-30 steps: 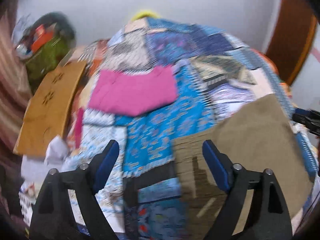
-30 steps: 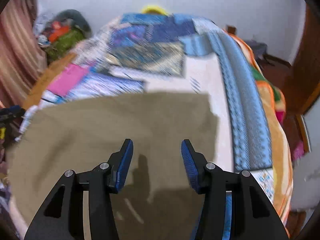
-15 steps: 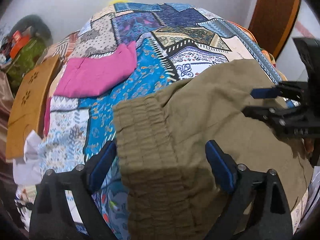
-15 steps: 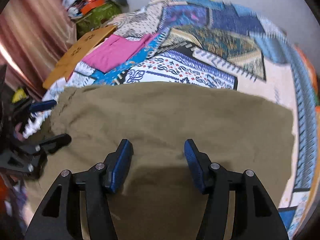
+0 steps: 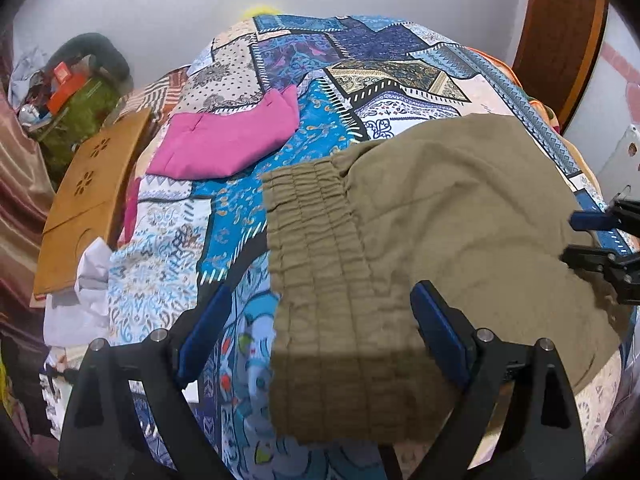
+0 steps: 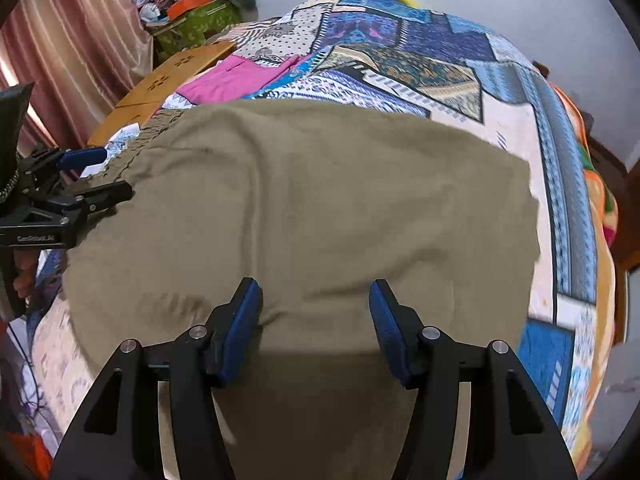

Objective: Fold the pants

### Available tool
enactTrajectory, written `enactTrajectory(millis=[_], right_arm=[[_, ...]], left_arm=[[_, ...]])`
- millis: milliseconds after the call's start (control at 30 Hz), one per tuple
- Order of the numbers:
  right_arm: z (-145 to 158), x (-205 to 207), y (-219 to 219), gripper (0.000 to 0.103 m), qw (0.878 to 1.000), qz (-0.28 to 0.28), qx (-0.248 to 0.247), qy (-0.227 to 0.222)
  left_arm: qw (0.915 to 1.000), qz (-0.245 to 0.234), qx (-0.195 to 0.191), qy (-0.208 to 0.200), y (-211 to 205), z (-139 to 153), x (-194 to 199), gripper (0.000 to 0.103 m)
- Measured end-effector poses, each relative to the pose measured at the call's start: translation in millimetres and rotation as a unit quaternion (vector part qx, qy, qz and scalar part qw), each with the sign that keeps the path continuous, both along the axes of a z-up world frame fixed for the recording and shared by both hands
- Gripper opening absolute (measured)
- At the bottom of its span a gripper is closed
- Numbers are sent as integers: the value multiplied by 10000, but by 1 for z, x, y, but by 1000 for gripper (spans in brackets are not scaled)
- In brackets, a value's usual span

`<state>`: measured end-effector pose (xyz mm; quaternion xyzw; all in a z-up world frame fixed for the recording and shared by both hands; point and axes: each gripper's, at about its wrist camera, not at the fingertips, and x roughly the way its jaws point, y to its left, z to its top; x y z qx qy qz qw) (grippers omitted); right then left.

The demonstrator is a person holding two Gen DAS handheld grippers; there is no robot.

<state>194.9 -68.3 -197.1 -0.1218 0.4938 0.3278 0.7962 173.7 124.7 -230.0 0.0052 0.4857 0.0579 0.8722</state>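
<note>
Olive pants (image 5: 460,216) lie spread flat on the patchwork quilt (image 5: 360,60), with their gathered elastic waistband (image 5: 312,240) on the left. My left gripper (image 5: 320,320) hovers open and wide over the waistband, its blue pads either side of it and not pressing. In the right wrist view the pants (image 6: 320,200) fill the middle. My right gripper (image 6: 316,312) stands open about half way over their near part, nothing pinched. Each gripper shows in the other's view: the right gripper (image 5: 568,238) at the pants' right edge, the left gripper (image 6: 116,174) at the waistband end.
A folded pink garment (image 5: 228,144) lies on the quilt beyond the waistband. A wooden board (image 5: 92,200) leans at the bed's left side, with white cloth (image 5: 88,292) below it and a green bag of clutter (image 5: 76,108) behind. A curtain (image 6: 68,40) hangs left, a wooden door (image 5: 560,40) right.
The left gripper has swung right, from over the quilt to over the waistband, and its jaws have widened a little. The right gripper has shifted left over the pants, bringing the left gripper into view.
</note>
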Motion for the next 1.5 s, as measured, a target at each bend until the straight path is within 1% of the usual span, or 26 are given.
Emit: enactTrajectory(millis=[100, 300, 400, 500, 533, 600, 700, 800, 867, 933, 1000, 1067, 1100, 1133, 1167, 1200, 1300, 1367, 1433, 1500], right_arm=[[0, -11, -12, 56, 9999, -107, 11, 120], [1, -36, -34, 57, 9997, -221, 43, 44], [1, -42, -43, 57, 9995, -307, 53, 71], [5, -44, -46, 58, 9993, -377, -7, 52], [8, -46, -46, 58, 9993, -374, -1, 21], [16, -47, -43, 58, 9993, -361, 68, -122], [28, -49, -33, 58, 9985, -334, 226, -363], [35, -49, -20, 58, 9973, -308, 468, -479], [33, -49, -9, 58, 9969, -307, 537, -482], [30, -51, -1, 58, 9965, -351, 568, -508], [25, -53, 6, 62, 9958, -381, 695, -465], [19, -53, 10, 62, 9953, -412, 780, -392], [15, -53, 12, 62, 9955, -419, 777, -350], [11, -52, 14, 62, 9959, -420, 748, -294], [8, -51, 15, 62, 9963, -410, 711, -242], [4, -50, 15, 62, 9965, -404, 702, -202], [1, -50, 10, 64, 9956, -411, 827, -149], [1, -49, 7, 64, 9959, -350, 825, -115], [1, -48, 5, 64, 9961, -301, 826, -89], [0, -49, 6, 64, 9960, -258, 850, -61]], left_arm=[[9999, 93, -55, -3, 1, 4, -9, 92], [9997, 222, 17, -71, 2, 14, -29, 93], [9989, 418, 117, -186, 6, 23, -39, 92], [9979, 552, 100, -317, 12, 35, -49, 92], [9978, 563, 3, -356, 14, 39, -52, 92], [9969, 587, -347, -393, 20, 45, -58, 92], [9929, 718, -857, -395, 27, 47, -65, 92], [9850, 865, -1474, -250, 30, 40, -68, 92], [9804, 925, -1733, -160, 27, 34, -71, 92], [9752, 839, -2050, 23, 23, 25, -70, 92], [9684, 849, -2338, 211, 20, 15, -69, 92], [9629, 801, -2554, 352, 17, 8, -67, 92], [9579, 778, -2728, 448, 16, 3, -66, 92], [9505, 741, -2972, 519, 16, -2, -65, 92], [9404, 720, -3275, 571, 17, -7, -64, 92], [9336, 766, -3456, 555, 20, -10, -65, 93], [9198, 850, -3801, 477, 26, -14, -61, 93], [9115, 917, -3986, 419, 30, -18, -56, 93], [9108, 934, -4005, 360, 33, -19, -51, 94], [9175, 980, -3844, 266, 31, -19, -43, 94]])
